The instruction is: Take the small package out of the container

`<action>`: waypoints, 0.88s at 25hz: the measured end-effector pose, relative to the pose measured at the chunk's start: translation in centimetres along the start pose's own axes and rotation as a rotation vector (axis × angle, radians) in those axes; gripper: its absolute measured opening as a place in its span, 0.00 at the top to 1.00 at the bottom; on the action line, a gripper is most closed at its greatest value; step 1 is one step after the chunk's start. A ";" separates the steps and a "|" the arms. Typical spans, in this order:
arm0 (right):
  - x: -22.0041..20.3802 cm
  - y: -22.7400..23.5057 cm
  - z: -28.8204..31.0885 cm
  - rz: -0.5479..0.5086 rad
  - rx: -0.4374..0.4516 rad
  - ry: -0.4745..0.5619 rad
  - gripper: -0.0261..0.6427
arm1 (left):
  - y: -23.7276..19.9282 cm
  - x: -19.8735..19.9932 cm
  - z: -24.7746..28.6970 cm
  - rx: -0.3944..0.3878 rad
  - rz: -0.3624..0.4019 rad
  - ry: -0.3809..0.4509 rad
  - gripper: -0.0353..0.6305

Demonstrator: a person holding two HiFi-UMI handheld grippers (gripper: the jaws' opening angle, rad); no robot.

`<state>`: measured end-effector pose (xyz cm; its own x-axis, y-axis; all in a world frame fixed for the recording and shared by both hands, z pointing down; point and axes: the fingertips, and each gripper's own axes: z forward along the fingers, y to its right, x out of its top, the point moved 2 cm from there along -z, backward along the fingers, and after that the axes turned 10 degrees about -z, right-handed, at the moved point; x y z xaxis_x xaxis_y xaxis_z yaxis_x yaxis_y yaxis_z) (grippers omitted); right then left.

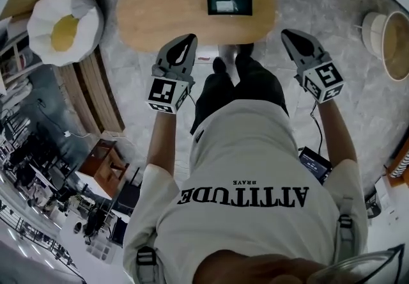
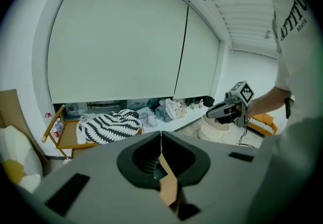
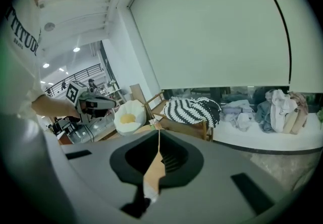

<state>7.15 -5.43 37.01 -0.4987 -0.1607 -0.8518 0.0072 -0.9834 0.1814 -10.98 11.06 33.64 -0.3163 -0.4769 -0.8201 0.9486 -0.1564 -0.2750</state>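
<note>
Mixed premises: a staged living-room corner set inside a large open work hall.

Domestic evidence, head view: an oval wooden table (image 1: 166, 17) at top centre, an egg-shaped floor cushion (image 1: 66, 25) at upper left and a round basket (image 1: 374, 30) at the right edge, all on a marble-patterned floor (image 1: 319, 1).

Left gripper view: a broad roller blind (image 2: 116, 41) fills the upper frame. Below it is a white ledge (image 2: 174, 125) heaped with clothes (image 2: 167, 108), and a wooden chair (image 2: 53, 126) under a zebra-striped blanket (image 2: 110, 124).

Workplace evidence: desks crowded with equipment (image 1: 32, 167) at the head view's lower left; a railed upper gallery (image 3: 75, 77) and ceiling lights (image 3: 76, 49) at the left of the right gripper view.
</note>
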 end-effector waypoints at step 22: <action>-4.5 2.8 4.8 0.145 -0.119 -0.112 0.93 | -6.9 -6.8 12.3 -0.202 0.118 -0.263 0.91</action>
<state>5.28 -7.05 43.72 -0.5780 -0.2979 -0.7597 0.1852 -0.9546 0.2333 -15.35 4.71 47.28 -0.1680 -0.6923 -0.7017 0.9505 0.0751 -0.3016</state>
